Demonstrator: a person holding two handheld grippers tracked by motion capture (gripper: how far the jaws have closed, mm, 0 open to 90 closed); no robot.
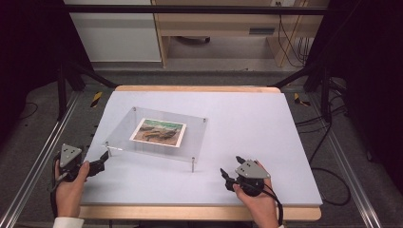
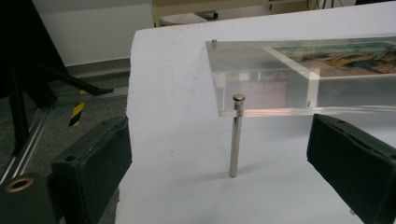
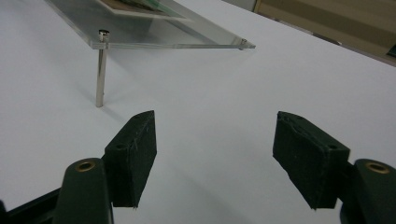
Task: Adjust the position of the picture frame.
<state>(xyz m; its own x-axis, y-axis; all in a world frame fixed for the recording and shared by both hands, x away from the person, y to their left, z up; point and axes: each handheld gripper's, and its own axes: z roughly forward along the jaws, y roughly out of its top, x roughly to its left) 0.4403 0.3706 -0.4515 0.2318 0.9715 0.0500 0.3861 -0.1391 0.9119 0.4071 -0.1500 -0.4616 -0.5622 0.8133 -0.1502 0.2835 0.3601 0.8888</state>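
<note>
A: Clear acrylic frame [image 1: 157, 134] standing left of centre on the pale worktop [image 1: 247, 123], raised on four thin metal posts, a printed picture [image 1: 158, 130] lying flat in the panel.

B: Handling guess?

A: Stiff, fairly light, but slick. Polished faces, likely to slide between fingers and to scratch. Posts slender; probably screwed in at the corners, so likely to loosen or bend if levered.

B: Best hold?

A: Panel edge near a corner, fingers above and below the sheet. Not the post itself. Lift level, from two sides, to avoid tipping.

B: Left gripper [image 1: 97, 165]?

A: At the near left corner, fingers [image 2: 93, 163] wide apart, nothing clamped. Corner post [image 2: 236, 135] upright between them in the left gripper view, untouched; panel edge just ahead.

B: Right gripper [image 1: 232, 172]?

A: Low over the worktop, near the front right post [image 3: 100, 70] yet apart from it. Fingers [image 3: 133, 156] apart, empty, bare worktop between them.
</note>
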